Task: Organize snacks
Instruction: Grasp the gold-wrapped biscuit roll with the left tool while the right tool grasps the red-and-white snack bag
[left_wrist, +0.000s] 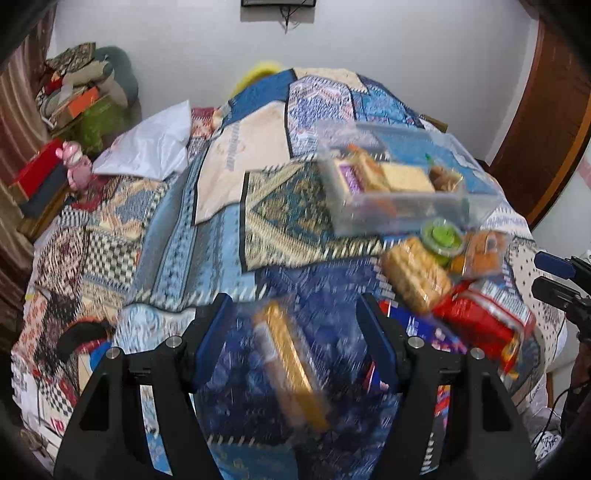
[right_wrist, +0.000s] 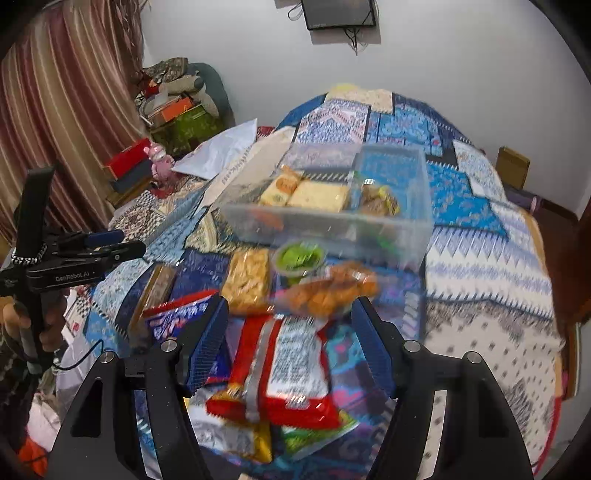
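A clear plastic bin (left_wrist: 400, 212) (right_wrist: 332, 225) stands on the patchwork bedspread and holds several snack packs. In front of it lie a biscuit pack (left_wrist: 415, 275) (right_wrist: 248, 280), a green-lidded cup (left_wrist: 442, 236) (right_wrist: 298, 258), a bag of orange snacks (left_wrist: 484, 251) (right_wrist: 328, 291), a red packet (left_wrist: 487, 319) (right_wrist: 284, 365) and a blue packet (right_wrist: 177, 317). A long golden wafer pack (left_wrist: 291, 362) (right_wrist: 153, 295) lies between the fingers of my open left gripper (left_wrist: 295, 328). My open right gripper (right_wrist: 290, 332) hangs over the red packet. Both are empty.
A white plastic bag (left_wrist: 147, 147) (right_wrist: 221, 151) lies at the bed's far left. A pink toy (left_wrist: 75, 166) and stacked boxes and clutter (left_wrist: 79, 99) sit beside the bed on the left, by a striped curtain (right_wrist: 55, 129). A wooden door frame (left_wrist: 546, 122) is on the right.
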